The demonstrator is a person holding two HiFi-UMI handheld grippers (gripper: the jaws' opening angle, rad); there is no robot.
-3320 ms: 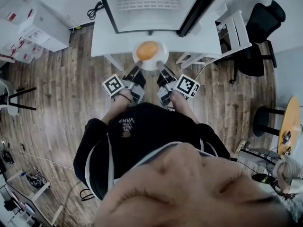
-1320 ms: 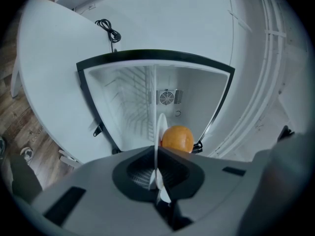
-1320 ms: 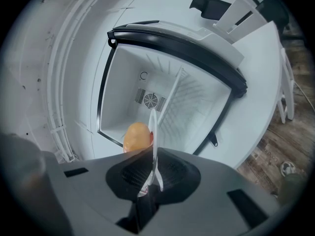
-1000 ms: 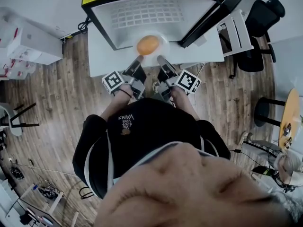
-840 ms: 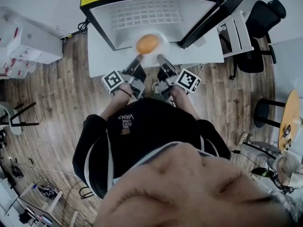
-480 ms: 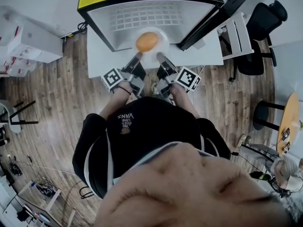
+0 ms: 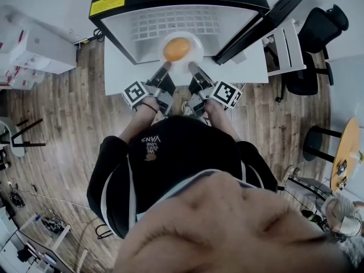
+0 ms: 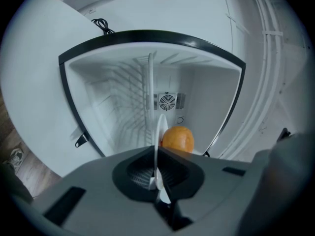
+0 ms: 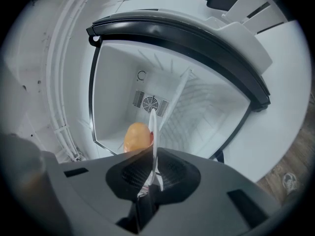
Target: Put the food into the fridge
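Note:
A white plate [image 7: 194, 54] carries a round orange piece of food [image 7: 177, 49] and hangs level at the mouth of the open fridge [image 7: 176, 20]. My left gripper [image 7: 166, 66] is shut on the plate's near left rim, and my right gripper [image 7: 191, 66] is shut on its near right rim. In the left gripper view the plate [image 8: 159, 132] shows edge-on, clamped in the left gripper [image 8: 157, 180], with the food [image 8: 177, 139] just beyond. The right gripper view shows the same plate [image 9: 154, 127] pinched by the right gripper [image 9: 151, 178], the food [image 9: 137, 136] to its left.
The fridge has a black casing, a white inside with a wire shelf [image 7: 170, 19] and a fan grille [image 8: 167, 102] on the back wall. Its door [image 7: 263, 23] stands open to the right. It rests on a white table [image 7: 116, 70]. A black chair [image 7: 318, 41] stands at right.
Both grippers have carried the plate with the food forward, from in front of the fridge to its opening. The grip on the plate is unchanged.

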